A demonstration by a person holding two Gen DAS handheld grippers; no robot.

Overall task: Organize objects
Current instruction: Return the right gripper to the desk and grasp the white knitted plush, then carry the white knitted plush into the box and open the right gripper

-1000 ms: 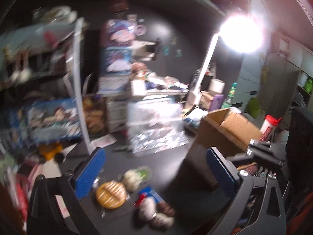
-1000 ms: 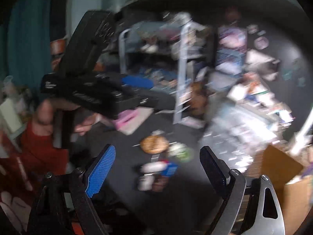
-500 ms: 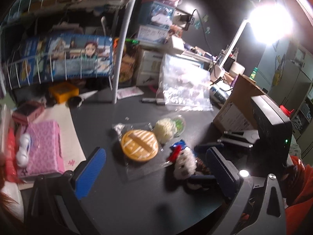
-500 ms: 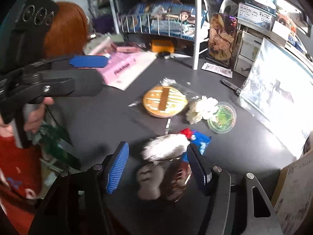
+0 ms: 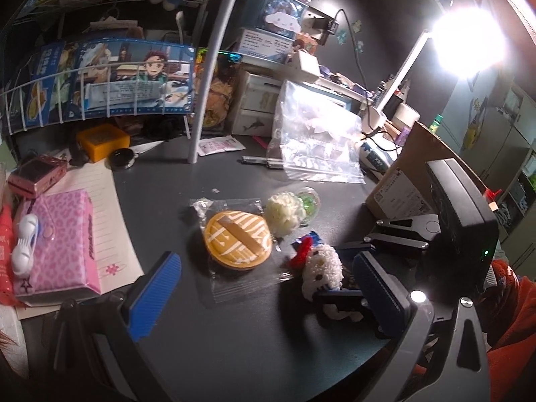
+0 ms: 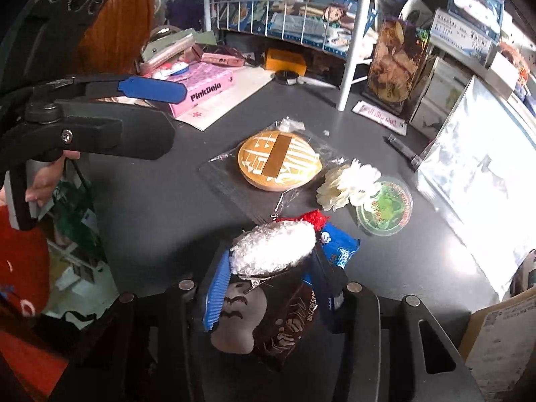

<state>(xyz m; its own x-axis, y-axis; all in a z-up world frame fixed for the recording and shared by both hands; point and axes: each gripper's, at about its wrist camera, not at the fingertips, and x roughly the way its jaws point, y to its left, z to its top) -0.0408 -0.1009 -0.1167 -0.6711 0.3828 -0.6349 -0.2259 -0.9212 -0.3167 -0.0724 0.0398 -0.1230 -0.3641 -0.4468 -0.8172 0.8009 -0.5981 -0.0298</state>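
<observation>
The soft, light plush [image 6: 273,249] is being closed on across its fluffy middle by the right gripper [image 6: 268,288], while the left gripper [image 5: 264,296] is held open, empty.

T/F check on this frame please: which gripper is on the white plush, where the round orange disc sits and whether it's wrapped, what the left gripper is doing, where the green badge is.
1. The right gripper has the white fluffy plush between its closing jaws. True.
2. The left gripper grips the round orange disc. False: its jaws are wide open, nothing held; the disc lies on the dark table.
3. The orange disc is inside clear plastic wrap. True.
4. The green round badge is stacked on the orange disc. False: it lies apart from it, beside the white flower.
5. The pink box stands beside the cardboard box. False: they are at opposite sides of the table.
</observation>
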